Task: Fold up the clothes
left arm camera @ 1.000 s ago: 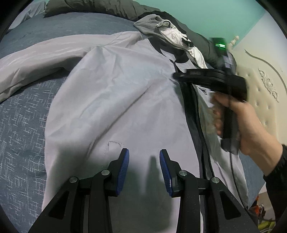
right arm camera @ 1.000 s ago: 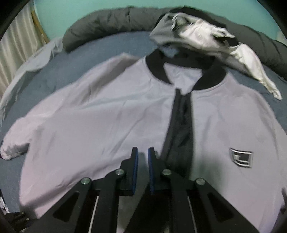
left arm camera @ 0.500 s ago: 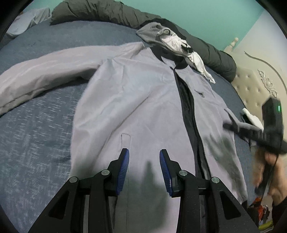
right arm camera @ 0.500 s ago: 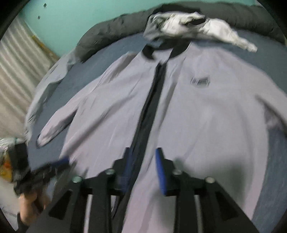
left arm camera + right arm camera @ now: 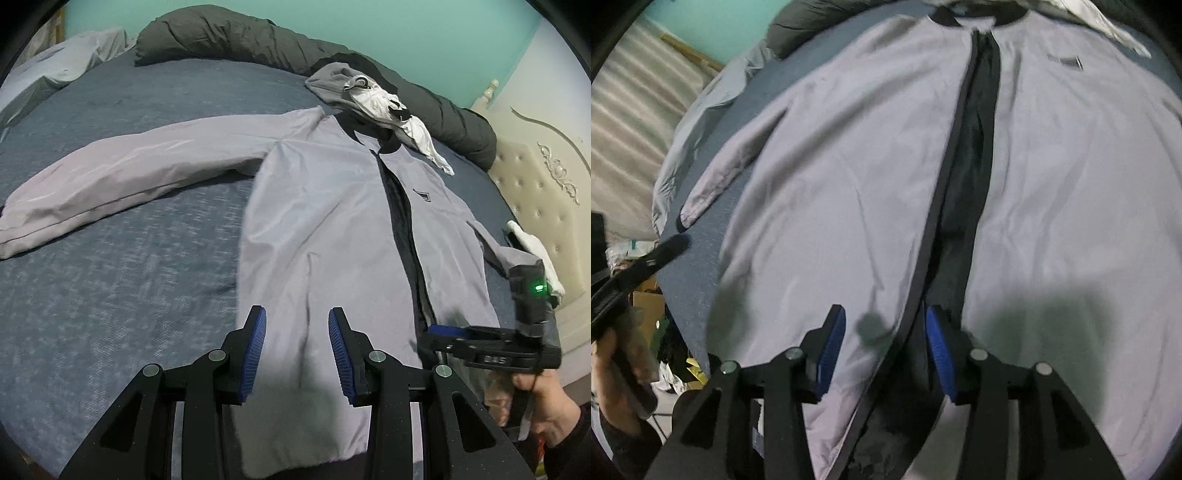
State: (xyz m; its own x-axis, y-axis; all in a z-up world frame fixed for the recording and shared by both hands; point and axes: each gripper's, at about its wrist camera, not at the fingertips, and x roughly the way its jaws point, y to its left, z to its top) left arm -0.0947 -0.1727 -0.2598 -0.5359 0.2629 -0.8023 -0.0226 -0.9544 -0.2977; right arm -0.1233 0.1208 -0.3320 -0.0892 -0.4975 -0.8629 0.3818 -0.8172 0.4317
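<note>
- Grey jacket [image 5: 332,229] lies spread, front open, on a blue bed [image 5: 110,295]; teal wall [image 5: 406,37] behind.
- Left gripper [image 5: 295,354] hangs parted, empty.
- Right gripper [image 5: 884,354], nearly closed a second ago, now gapes wider, lower over the hem.

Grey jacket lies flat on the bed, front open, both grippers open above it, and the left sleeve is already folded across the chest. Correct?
Not quite. In the left wrist view the sleeve lies stretched out sideways on the bed, not folded. The jacket is flat, front open, and both grippers, left and right, are open.
</note>
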